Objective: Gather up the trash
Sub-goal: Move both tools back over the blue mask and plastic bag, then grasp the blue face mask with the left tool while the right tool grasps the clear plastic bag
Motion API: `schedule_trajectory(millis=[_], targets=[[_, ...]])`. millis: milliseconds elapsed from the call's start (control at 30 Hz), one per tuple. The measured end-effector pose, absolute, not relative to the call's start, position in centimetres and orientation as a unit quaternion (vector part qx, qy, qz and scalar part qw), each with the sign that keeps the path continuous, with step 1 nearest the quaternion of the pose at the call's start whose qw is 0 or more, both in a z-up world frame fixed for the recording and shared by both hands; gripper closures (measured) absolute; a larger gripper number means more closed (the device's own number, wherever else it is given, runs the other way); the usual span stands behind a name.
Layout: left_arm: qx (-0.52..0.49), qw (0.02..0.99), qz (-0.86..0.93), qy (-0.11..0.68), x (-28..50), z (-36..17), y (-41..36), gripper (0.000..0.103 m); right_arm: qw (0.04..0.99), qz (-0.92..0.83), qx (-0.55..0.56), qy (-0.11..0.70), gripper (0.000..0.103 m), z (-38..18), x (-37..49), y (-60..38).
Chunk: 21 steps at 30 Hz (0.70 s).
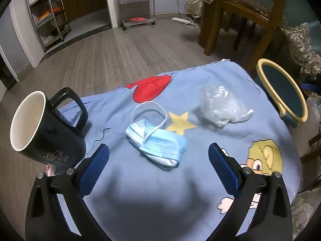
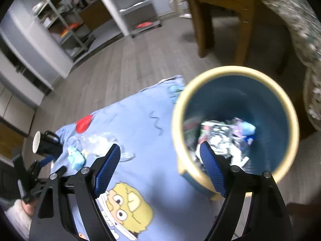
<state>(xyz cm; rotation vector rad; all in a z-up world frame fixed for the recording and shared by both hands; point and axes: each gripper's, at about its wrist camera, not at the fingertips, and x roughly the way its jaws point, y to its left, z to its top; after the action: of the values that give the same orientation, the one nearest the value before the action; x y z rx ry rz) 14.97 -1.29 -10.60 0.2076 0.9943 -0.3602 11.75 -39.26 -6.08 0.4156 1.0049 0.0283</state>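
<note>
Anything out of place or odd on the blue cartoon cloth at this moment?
Two pieces of trash lie loose on the cloth: a crumpled blue face mask and a clear plastic wrapper. The black mug stands upright; no spill visible.

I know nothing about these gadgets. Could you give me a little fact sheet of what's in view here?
Surface: blue cartoon-print cloth
Trash left on cloth: crumpled light-blue face mask; crumpled clear plastic wrapper
Not trash: black ceramic mug with white inside, at the cloth's left edge
Bin: dark blue round bin with yellow rim, already holding litter
Left gripper: open, empty, over the mask
Right gripper: open, empty, beside the bin
</note>
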Motion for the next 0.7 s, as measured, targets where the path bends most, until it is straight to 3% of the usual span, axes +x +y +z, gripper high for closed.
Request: schedule_trajectory(millis=[367,467,533,600,667,700], targets=[[0.074,0.848,-0.160,0.499,17.8,-13.4,-0.3,0.006,0.848,0.119,0.119,0.502,0.021,-9.1,17.8,-29.6],[0.078,0.840,-0.176,0.507,17.9,-14.2,-0.9,0.007,0.833,0.126,0.128,0.523,0.030,-11.3,19.2,-28.1],[0.084,0.829,-0.188,0.520,18.0,-15.0,-1.3,0.025,0.824,0.131,0.121,0.537,0.039,-12.3,19.5,-27.4],[0.081,0.821,-0.201,0.528,18.0,-15.4,-1.6,0.031,0.816,0.132,0.109,0.551,0.042,-13.4,19.7,-26.6],[0.085,0.817,-0.215,0.528,17.7,-15.4,-2.0,0.044,0.809,0.144,0.110,0.559,0.049,-14.0,19.7,-26.3],[0.088,0.815,-0.223,0.528,17.6,-15.2,-2.3,0.052,0.802,0.150,0.108,0.568,0.058,-14.3,19.7,-25.9]])
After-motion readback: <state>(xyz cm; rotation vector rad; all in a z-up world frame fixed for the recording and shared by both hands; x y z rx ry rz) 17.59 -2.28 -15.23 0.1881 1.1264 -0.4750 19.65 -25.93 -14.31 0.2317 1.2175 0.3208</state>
